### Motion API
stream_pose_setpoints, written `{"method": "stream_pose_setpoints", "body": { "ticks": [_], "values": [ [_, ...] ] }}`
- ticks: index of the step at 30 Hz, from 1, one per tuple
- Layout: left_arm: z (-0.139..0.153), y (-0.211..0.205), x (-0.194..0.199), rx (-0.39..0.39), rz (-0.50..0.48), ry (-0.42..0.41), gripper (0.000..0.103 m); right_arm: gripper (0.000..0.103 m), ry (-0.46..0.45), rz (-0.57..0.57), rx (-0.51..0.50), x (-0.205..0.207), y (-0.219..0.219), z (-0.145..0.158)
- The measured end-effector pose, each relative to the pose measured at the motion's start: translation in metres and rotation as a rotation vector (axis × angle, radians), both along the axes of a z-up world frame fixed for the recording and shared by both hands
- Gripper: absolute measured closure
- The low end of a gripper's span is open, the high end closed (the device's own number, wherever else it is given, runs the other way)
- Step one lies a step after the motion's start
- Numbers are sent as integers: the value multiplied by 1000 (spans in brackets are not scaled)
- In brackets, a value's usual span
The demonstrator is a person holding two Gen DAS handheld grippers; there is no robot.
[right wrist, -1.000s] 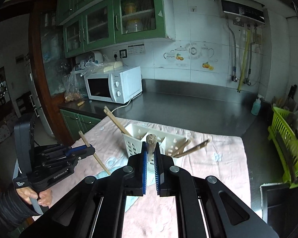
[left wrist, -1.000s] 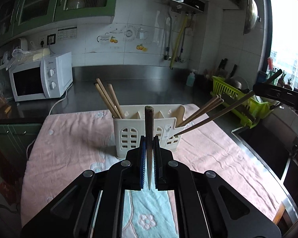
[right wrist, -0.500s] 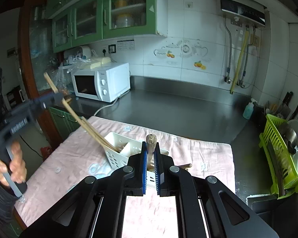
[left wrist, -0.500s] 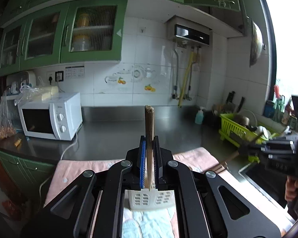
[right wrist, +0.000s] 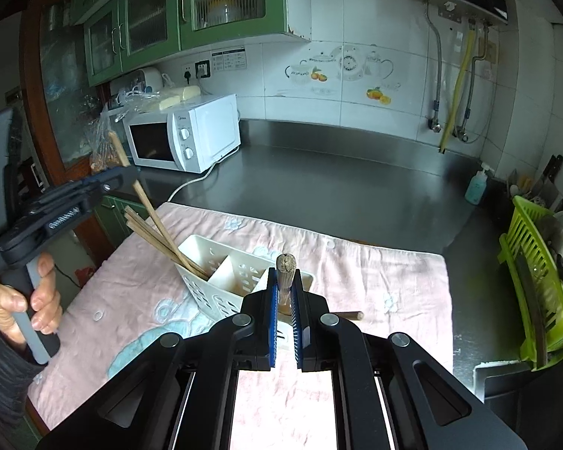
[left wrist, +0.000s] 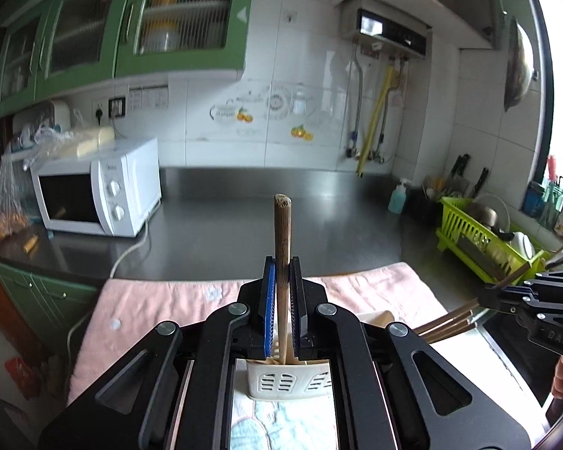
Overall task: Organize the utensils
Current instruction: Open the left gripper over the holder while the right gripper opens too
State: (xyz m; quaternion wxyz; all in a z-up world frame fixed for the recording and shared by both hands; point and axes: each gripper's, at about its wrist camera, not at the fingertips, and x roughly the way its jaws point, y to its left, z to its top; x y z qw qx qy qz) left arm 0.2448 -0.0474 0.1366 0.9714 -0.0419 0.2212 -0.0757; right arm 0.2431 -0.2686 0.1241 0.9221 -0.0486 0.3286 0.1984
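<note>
**Both grippers hold chopsticks over the caddy — left one lined up with the left slot**

Left gripper point(left wrist: 282, 277): jaws pinched on a chopstick point(left wrist: 282, 240), long axis near upright, top at 12 o'clock of the jaws, lower end pointing down at 6 toward the caddy point(left wrist: 287, 382) right under the fingers. In the right wrist view the same stick point(right wrist: 146, 198) slants from the left gripper point(right wrist: 122, 176) toward 5 o'clock into the caddy's point(right wrist: 221, 288) left compartment, beside other sticks point(right wrist: 157, 240) leaning there. Whether its tip touches bottom — cannot tell.

Right gripper point(right wrist: 283, 288): jaws narrow, clamped on another chopstick point(right wrist: 285, 273), end-on to the camera, above the caddy's right end. In the left view the right gripper point(left wrist: 503, 296) sits at 3 o'clock with sticks point(left wrist: 450, 324) fanning out toward the caddy.

Judgement: left is nearer release; the drop is straight down along the stick's axis. Leaning sticks in that slot could snag it.

Around: pink cloth point(right wrist: 375, 273) under the caddy, one loose stick point(right wrist: 347, 315) lying on it just right of the jaws, microwave point(right wrist: 184, 133) at 10, green rack point(right wrist: 533, 285) at 3 — both well apart.
</note>
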Motion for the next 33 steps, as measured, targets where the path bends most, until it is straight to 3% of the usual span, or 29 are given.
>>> {"method": "stream_pose_setpoints", "body": {
  "ticks": [12,17,21,25,33],
  "values": [
    [-10,-1,19,-15,-25,62,94,96,29,-3,-37,20,11,-8],
    [-7,-1,10,-16,-29,47,91,86,11,-8,-26,15,10,-4],
    [-2,2,-5,-30,-34,26,80,82,-16,-9,-23,4,9,1],
    [-3,3,-28,-24,-39,9,64,68,-56,-5,-29,-19,13,2],
    [-24,10,-81,6,-37,0,36,48,-119,-17,-37,-74,20,-24]
  ]
}}
